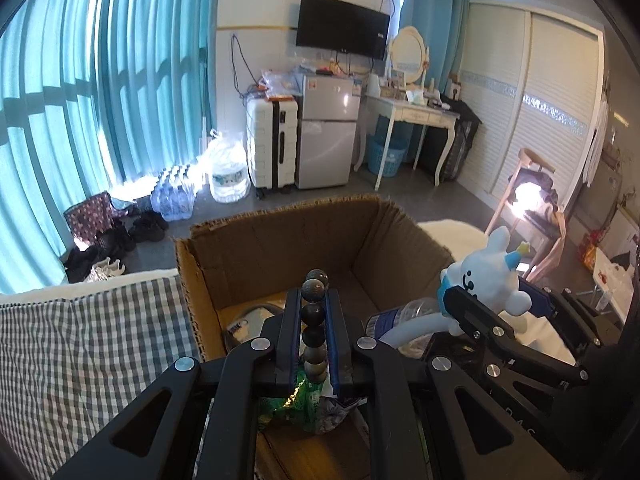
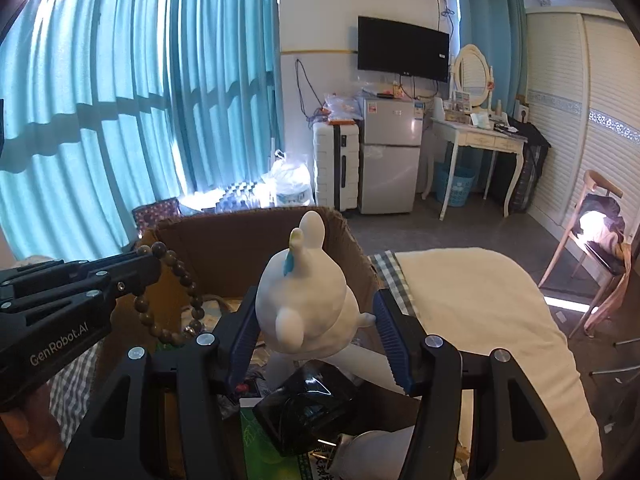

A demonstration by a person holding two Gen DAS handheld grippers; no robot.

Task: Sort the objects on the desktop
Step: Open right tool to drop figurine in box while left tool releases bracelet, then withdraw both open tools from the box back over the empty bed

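My left gripper [image 1: 313, 300] is shut on a dark bead bracelet [image 1: 314, 316] and holds it over the open cardboard box [image 1: 280, 236]. In the right wrist view the bracelet [image 2: 182, 292] hangs as a loop from the left gripper [image 2: 150, 262]. My right gripper [image 2: 316, 316] holds a white bunny figurine [image 2: 304, 304] between its blue pads [image 2: 386, 320], just right of the box [image 2: 224, 248]. The bunny [image 1: 484, 276] also shows at the right of the left wrist view. A clear plastic bottle [image 1: 400, 314] lies below it.
A green snack wrapper [image 1: 304, 400] and a black glossy object [image 2: 308, 408] lie under the grippers. The box holds a round item [image 1: 248, 324]. A checked cloth [image 1: 80, 340] lies left, a white blanket [image 2: 472, 304] right. A chair [image 2: 596, 240] stands far right.
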